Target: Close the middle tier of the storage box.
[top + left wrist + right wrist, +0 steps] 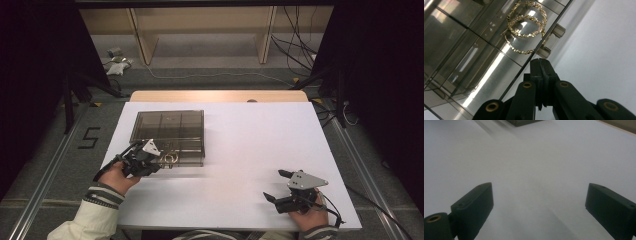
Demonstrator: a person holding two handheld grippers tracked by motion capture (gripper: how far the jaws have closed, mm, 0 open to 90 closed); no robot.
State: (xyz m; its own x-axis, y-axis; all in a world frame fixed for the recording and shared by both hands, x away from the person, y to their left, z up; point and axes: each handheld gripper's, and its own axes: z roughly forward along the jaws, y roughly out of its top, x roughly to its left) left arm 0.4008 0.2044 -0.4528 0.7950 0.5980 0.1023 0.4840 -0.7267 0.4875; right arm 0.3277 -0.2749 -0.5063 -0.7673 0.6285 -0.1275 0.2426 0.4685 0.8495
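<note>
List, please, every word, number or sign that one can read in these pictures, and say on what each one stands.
"5": a dark figure marked on the grey floor, left of the table.
No readable text on the smoky box, the gold hoop earrings, or either tool.

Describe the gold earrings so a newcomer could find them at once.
On the white table sits a smoky transparent compartment box. In its near-edge compartment, beside the left claw, lie the gold hoop earrings: overlapping beaded rings, the box's one glittering content.
</note>
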